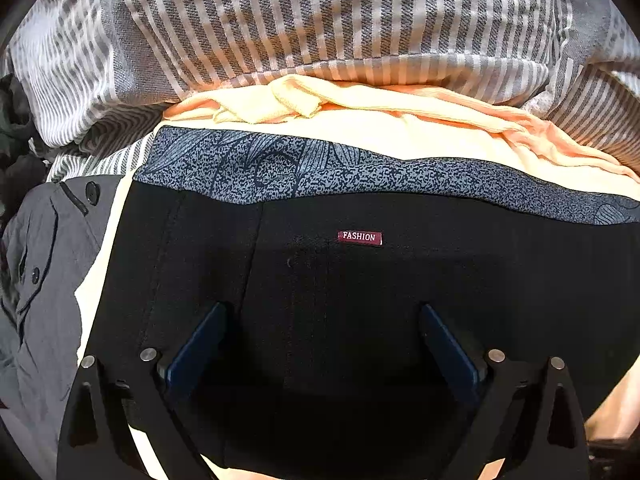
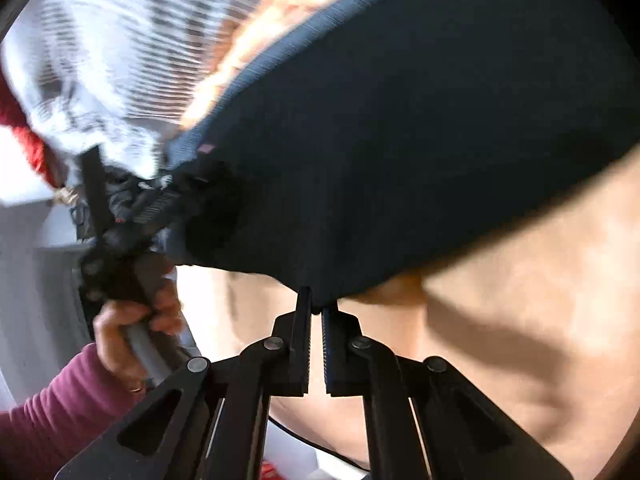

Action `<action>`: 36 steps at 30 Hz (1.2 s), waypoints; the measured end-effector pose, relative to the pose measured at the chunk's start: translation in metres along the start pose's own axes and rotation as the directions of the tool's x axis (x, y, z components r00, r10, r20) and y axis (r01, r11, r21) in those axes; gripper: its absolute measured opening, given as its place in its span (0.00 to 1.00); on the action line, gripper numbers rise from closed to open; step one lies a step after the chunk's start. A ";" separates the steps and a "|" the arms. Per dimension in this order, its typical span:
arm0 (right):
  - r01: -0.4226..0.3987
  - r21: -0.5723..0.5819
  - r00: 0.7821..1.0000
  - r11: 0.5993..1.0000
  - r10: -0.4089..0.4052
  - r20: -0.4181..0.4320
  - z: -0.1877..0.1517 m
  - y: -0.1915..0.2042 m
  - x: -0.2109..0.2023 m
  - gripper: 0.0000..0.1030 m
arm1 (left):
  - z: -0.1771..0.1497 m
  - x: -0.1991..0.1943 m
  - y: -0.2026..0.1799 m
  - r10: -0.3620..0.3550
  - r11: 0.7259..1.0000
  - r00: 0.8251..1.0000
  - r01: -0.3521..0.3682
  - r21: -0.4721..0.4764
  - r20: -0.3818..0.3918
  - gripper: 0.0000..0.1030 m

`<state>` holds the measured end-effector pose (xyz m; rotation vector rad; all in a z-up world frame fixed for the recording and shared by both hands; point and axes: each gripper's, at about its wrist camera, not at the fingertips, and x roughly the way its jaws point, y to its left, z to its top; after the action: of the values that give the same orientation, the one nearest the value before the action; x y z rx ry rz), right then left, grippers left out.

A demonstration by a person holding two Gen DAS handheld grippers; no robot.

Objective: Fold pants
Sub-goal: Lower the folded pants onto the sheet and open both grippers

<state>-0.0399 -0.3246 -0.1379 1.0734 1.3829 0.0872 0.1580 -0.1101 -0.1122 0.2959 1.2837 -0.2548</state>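
Note:
Black pants (image 1: 360,280) with a red FASHION label (image 1: 359,237) lie on a peach sheet (image 1: 400,128), waistband away from me. My left gripper (image 1: 322,312) is open just over the black fabric, fingers spread wide, holding nothing. In the right wrist view my right gripper (image 2: 317,308) is shut on the edge of the pants (image 2: 400,140) and holds that edge lifted off the sheet (image 2: 520,300). The left gripper (image 2: 120,220) and the hand on it show at the left of that view, blurred.
A blue-grey patterned garment (image 1: 320,168) lies under the pants' far edge. A grey garment with buttons (image 1: 44,264) lies at the left. A grey-and-white striped blanket (image 1: 320,20) is bunched behind. Dark clothes (image 1: 16,152) sit at the far left.

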 end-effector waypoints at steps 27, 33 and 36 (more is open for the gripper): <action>0.313 0.018 0.916 0.950 -0.307 0.259 0.051 -0.059 -0.156 0.22 | -0.045 -0.008 -0.156 0.009 0.965 0.994 0.020 0.261 -0.111 0.99; 0.311 0.007 0.923 0.950 -0.304 0.235 0.043 -0.061 -0.171 0.39 | -0.043 -0.005 -0.167 0.039 0.963 0.991 -0.003 0.268 -0.128 0.99; 0.296 0.014 0.928 0.955 -0.291 0.233 0.043 -0.059 -0.168 0.42 | -0.041 -0.003 -0.168 0.044 0.964 0.990 -0.007 0.268 -0.134 0.99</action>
<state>-0.0803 -0.4853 -0.0593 0.8191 1.3101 -0.2368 0.0618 -0.2519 -0.1326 0.5681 1.3828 -0.3921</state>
